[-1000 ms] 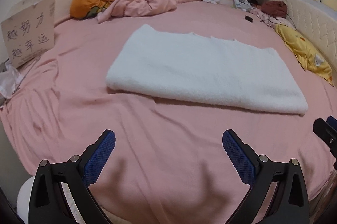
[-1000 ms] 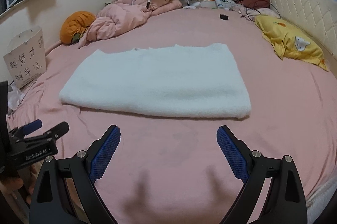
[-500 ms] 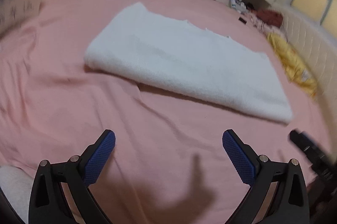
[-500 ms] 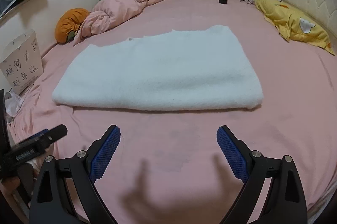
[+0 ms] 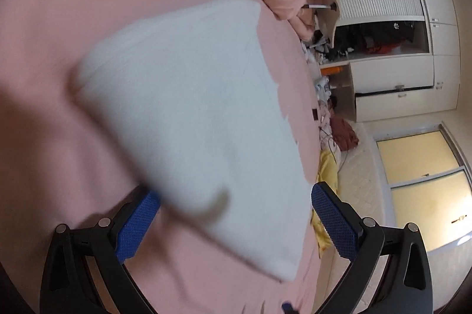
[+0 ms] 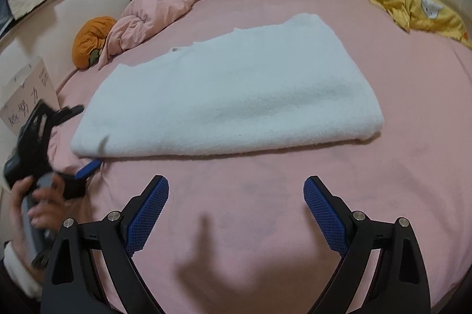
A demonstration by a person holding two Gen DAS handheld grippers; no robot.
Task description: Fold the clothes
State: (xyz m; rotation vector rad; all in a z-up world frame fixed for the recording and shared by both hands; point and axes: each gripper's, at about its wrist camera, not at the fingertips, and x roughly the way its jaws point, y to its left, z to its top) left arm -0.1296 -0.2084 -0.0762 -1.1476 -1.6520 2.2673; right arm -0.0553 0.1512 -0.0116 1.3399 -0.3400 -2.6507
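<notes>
A white folded cloth [image 6: 236, 95] lies flat on the pink bed sheet [image 6: 265, 190]. My right gripper [image 6: 236, 213] is open and hovers over bare sheet just in front of the cloth's long near edge, with nothing between its fingers. My left gripper [image 6: 79, 140] is turned on its side at the cloth's left end, held by a hand [image 6: 38, 202]. It is open, with one blue finger low at the cloth's corner and the other above it. In the left wrist view the cloth [image 5: 191, 107] is blurred, and its near end reaches between the open fingers of the left gripper [image 5: 236, 222].
A crumpled pink quilt [image 6: 165, 10] and an orange cushion [image 6: 91, 39] lie at the bed's far left. A yellow pillow [image 6: 413, 7] is at the right. A cardboard sign [image 6: 26, 95] stands at the left edge. White cupboards [image 5: 392, 54] line the wall.
The left gripper has rolled onto its side and moved in to the cloth's left end. The right gripper has come closer to the cloth's near edge. Both stay open.
</notes>
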